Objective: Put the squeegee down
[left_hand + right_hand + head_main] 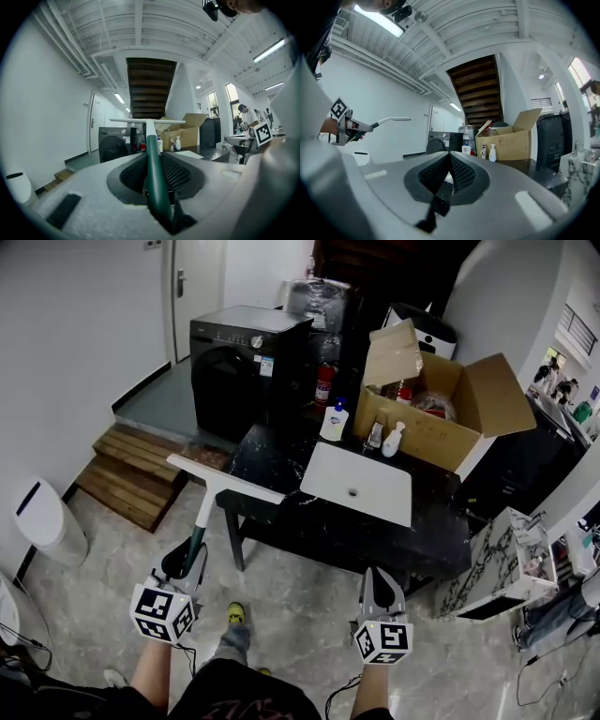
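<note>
The squeegee (208, 509) is in the air at the left of the head view, clamped in the left gripper (187, 563). Its green handle sits between the jaws, and its white neck rises up and to the right to a long white blade. The blade lies slantwise across the picture, and its right end overlaps the left corner of the dark counter (281, 521) without resting on it. In the left gripper view the jaws press on both sides of the handle (153, 173), which runs straight away from the camera to the blade lying level across the top. The right gripper (380, 582) hangs at the lower middle of the head view, well apart from the left one. Its own view shows the jaws (449, 157) closed together with nothing between them. On the counter beyond the blade lies a white sink basin (356, 484). Behind it are two small white bottles (394, 439) and a blue-capped soap bottle (335, 420). An open cardboard box (441, 413) stands at the upper right. A black washing machine (246, 357) stands at the upper middle with a red fire extinguisher (324, 383) just beside it. Wooden steps (131, 474) lie at the left, and a white bin (47, 521) stands on the pale floor (291, 615) near the left edge.
</note>
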{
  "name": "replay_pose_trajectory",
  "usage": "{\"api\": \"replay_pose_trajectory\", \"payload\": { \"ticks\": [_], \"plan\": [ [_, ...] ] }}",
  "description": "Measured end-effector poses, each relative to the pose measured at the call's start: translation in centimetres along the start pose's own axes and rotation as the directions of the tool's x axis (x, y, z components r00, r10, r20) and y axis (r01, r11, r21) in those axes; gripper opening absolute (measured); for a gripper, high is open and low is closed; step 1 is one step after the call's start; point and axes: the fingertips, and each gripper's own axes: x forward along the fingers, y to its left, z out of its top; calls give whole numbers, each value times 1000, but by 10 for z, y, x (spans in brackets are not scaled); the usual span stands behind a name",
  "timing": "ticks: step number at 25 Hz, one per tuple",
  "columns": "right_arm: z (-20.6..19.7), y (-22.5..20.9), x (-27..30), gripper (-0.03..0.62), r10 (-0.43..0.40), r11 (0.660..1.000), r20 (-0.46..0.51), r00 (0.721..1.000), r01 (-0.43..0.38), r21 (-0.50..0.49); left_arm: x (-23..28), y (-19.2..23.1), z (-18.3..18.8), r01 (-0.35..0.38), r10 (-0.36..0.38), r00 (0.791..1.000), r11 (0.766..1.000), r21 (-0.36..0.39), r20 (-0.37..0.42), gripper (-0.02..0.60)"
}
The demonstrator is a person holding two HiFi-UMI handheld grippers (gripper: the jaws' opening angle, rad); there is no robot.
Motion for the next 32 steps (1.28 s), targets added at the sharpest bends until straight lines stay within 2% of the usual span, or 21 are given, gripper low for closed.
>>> {"api": "replay_pose_trajectory", "payload": {
  "ticks": [8, 19, 32],
  "plan": [
    [2, -13, 32, 11, -28, 1000, 1, 1000, 28, 3, 33, 19, 1, 1, -1, 1000, 1000, -9, -10, 98],
    [-9, -12, 95, 11, -25, 1000, -26, 999, 26, 14, 88, 53, -7, 11, -12, 999, 1000, -28, -36, 98],
    [-1, -17, 188, 11, -57, 998, -38, 998, 57, 3, 180, 106, 7, 48, -49, 998, 998, -46, -41, 98]
  ]
}}
